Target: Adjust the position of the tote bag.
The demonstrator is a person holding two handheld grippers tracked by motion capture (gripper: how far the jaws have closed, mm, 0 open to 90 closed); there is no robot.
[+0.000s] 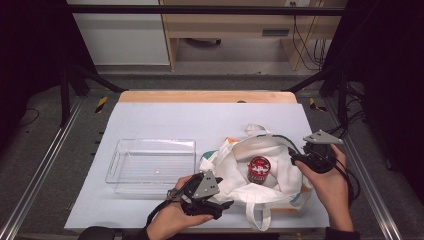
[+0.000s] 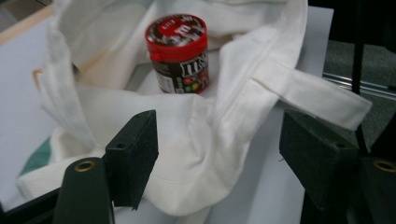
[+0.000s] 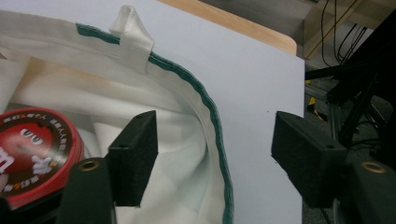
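Left gripper [image 1: 226, 204]: jaws apart, holding nothing, at bag's near rim | right gripper [image 1: 296, 159]: also released, at far rim | bag [image 1: 235, 175]: soft, limp cloth, open on table; grip the hem | candy jar [image 1: 259, 170]: upright inside, probably light and slippery.

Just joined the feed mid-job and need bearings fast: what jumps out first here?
A red-lidded M&M's candy jar stands upright inside an open white cloth tote bag at the table's near right. The left gripper and right gripper flank the bag's rim, both open, gripping nothing. Left of the bag sits an empty clear plastic tray on the white tabletop sheet.
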